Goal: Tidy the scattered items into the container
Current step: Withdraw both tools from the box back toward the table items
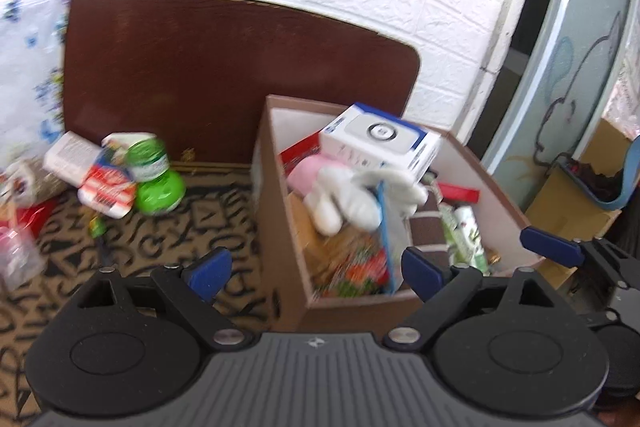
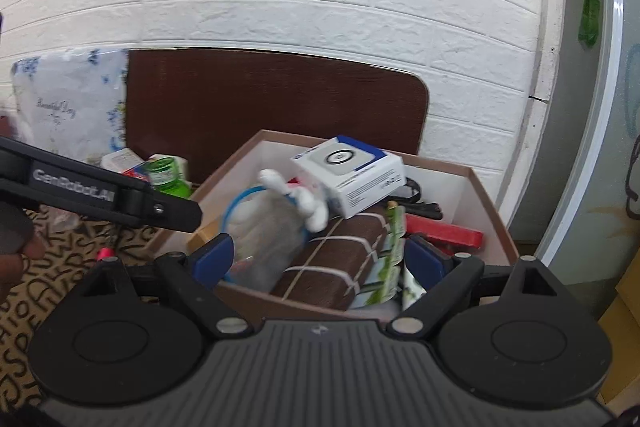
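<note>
Over the near corner of the brown cardboard box [image 1: 280, 211], the left tool [image 1: 316, 273] stood wide with nothing between its pads; a white-and-blue carton [image 1: 380, 139] lay atop a white plush toy [image 1: 352, 203] inside. Judging by this, a drop was done and the next pick called for a swing left to the green plastic bottle [image 1: 154, 175] and red-and-white packet [image 1: 106, 193] heaped on the patterned floor [image 1: 160, 243]. From the right wrist, the right tool [image 2: 318, 259] gaped empty above the box's brown quilted pouch [image 2: 336, 259]; the left tool's black arm [image 2: 100, 191] crossed toward that heap.
</note>
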